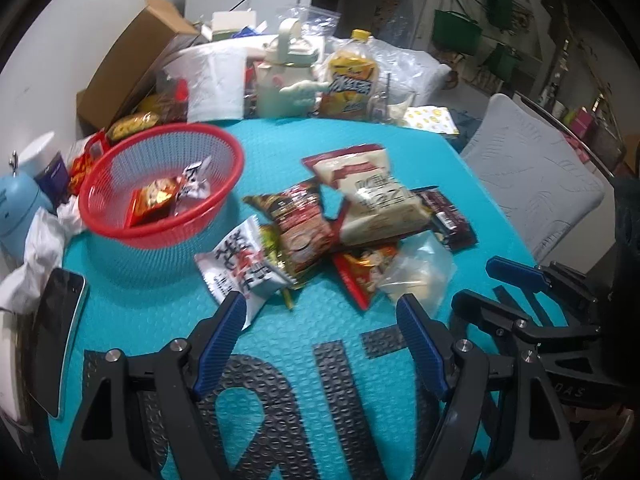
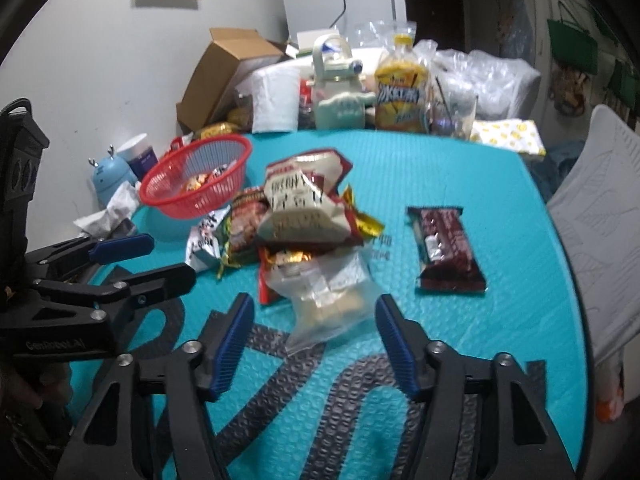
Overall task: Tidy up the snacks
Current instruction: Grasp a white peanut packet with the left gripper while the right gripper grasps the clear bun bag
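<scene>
Right now my right claw (image 2: 314, 322) stands wide and empty, the clear plastic snack bag (image 2: 328, 304) lying on the turquoise desk (image 2: 500, 280) dead ahead between its blue pads; my left claw (image 1: 320, 316), also wide, sits further off.

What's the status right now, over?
Left gripper and right gripper open, empty. Two packets in red basket; snack pile waiting on teal mat. Clear bag nearest right gripper. Nothing blocking.

i count one red basket (image 1: 160, 184) with two packets in it, six snack packets (image 2: 304, 208) piled ahead of my fingers, and one phone (image 1: 56, 336).
</scene>
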Demonstrator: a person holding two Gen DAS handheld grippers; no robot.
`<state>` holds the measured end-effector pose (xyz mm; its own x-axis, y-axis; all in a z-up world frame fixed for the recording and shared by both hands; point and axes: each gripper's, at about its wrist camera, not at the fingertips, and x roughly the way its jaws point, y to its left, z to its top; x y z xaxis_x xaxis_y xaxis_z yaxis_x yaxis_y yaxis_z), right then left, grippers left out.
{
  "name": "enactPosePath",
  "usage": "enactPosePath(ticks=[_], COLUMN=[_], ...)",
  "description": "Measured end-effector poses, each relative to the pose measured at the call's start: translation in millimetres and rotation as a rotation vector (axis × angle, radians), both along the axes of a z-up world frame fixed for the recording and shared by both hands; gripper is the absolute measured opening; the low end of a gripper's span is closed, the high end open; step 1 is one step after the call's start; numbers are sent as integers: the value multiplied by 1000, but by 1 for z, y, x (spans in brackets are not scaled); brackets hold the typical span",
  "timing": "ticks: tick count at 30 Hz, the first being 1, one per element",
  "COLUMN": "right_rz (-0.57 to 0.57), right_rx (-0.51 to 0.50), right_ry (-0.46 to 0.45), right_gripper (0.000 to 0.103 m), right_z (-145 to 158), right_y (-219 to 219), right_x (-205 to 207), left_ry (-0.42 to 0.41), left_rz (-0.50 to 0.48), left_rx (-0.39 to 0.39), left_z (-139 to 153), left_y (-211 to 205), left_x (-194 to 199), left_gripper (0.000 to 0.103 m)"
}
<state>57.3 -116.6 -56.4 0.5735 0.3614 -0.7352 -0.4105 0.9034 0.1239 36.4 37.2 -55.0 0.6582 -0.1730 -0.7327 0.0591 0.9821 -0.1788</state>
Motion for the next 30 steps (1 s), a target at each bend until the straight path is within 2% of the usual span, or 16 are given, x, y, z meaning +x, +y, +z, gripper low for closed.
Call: enactPosePath(ticks=[7,8,12,16,24,30], right_rz=[21,27,50,82,96,88], right_rx=[-57,-65,-93,-98,-67,-64], right_ry=[29,32,49,54,118,121], right_gripper=[73,76,77,84,84,80], right_z=[-19,-21,-30,-34,-48,-51], right_y=[7,8,14,18,17,16], right_x=[22,26,40,50,61,62], left_ry=[36,43,63,72,115,170], left_rz=[66,71,91,95,148,146], left_rx=[4,5,10,2,29,4], left_z=[-15,-17,-21,-23,-34,-48], left_y=[21,23,28,29,34,38], left_x=[11,14,27,38,58,68], left_gripper=[77,77,77,77,77,77])
